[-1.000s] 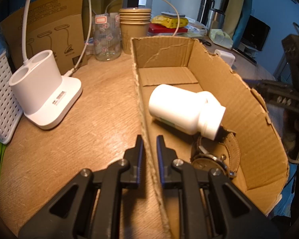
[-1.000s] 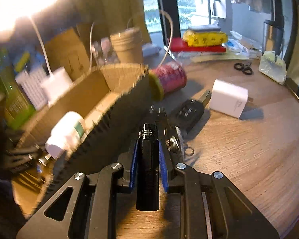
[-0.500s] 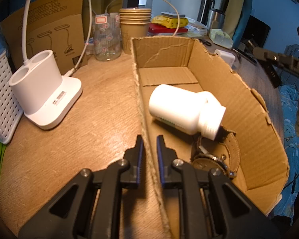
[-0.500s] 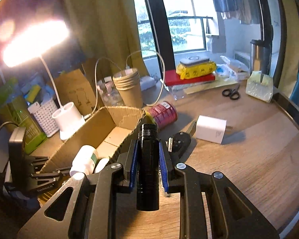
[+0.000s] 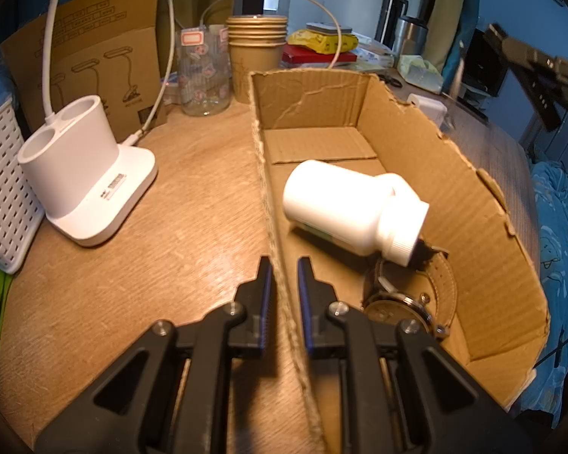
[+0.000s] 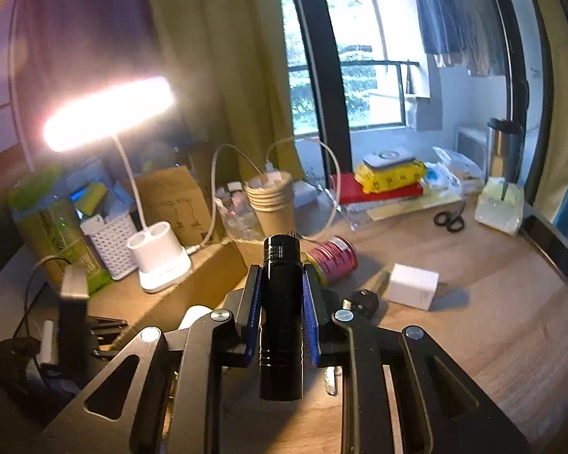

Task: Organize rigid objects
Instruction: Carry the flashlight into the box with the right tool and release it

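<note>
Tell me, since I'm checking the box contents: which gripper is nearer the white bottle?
Left. The left gripper clamps the cardboard box wall right beside the white bottle; the right gripper holds a black flashlight above the table, farther off.

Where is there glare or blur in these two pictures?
Right wrist view: the lit desk lamp is blown out, with haze around it; its left edge is soft. Left wrist view: evenly lit and sharp on the cardboard box, only the dark object at upper right is smeared.
</note>
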`<state>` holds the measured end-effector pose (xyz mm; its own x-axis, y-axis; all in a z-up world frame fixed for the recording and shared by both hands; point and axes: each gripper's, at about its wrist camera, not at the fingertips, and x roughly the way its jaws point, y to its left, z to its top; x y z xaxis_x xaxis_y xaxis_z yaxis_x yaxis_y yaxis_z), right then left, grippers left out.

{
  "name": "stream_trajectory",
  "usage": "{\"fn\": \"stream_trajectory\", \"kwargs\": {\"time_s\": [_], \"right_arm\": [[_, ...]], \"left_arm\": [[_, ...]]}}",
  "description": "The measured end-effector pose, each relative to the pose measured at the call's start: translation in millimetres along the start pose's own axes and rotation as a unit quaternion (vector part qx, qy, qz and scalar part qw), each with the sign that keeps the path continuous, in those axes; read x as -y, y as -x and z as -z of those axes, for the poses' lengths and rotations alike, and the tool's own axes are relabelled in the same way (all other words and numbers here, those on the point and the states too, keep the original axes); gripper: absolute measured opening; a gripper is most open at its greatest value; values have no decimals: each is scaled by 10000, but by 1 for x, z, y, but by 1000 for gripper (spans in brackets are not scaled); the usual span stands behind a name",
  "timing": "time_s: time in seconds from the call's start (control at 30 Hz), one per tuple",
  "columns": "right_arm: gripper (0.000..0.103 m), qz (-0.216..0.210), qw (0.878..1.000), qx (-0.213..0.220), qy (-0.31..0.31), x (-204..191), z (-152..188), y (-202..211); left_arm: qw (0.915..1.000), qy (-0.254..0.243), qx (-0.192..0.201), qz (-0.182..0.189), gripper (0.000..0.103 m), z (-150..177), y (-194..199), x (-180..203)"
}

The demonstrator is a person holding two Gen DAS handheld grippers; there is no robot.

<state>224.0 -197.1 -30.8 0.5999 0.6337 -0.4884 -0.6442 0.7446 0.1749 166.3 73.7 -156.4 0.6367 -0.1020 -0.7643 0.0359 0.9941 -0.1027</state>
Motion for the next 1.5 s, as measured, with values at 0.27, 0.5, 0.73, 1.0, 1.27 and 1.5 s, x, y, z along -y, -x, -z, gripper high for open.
{"fn": "stream_trajectory", "kwargs": {"time_s": [0.27, 0.5, 0.73, 1.0, 1.27, 1.5], "right_arm": [[22, -295, 9993, 140, 200, -24, -13, 0], [22, -530, 9982, 49, 295, -39, -14, -14], [22, -675, 9970, -109, 367, -51, -11, -30], [22, -810, 9947, -439, 447, -58, -2, -57], [22, -914, 9914, -764, 548, -62, 8, -84], [22, -799, 9884, -1065, 732, -62, 15, -109]], "left_arm": [[10000, 1, 0, 1, 14, 0, 0, 0], [10000, 2, -1, 4, 14, 0, 0, 0], [10000, 1, -1, 2, 14, 0, 0, 0], [10000, 1, -1, 2, 14, 0, 0, -1], [10000, 1, -1, 4, 14, 0, 0, 0], [10000, 1, -1, 4, 14, 0, 0, 0]]}}
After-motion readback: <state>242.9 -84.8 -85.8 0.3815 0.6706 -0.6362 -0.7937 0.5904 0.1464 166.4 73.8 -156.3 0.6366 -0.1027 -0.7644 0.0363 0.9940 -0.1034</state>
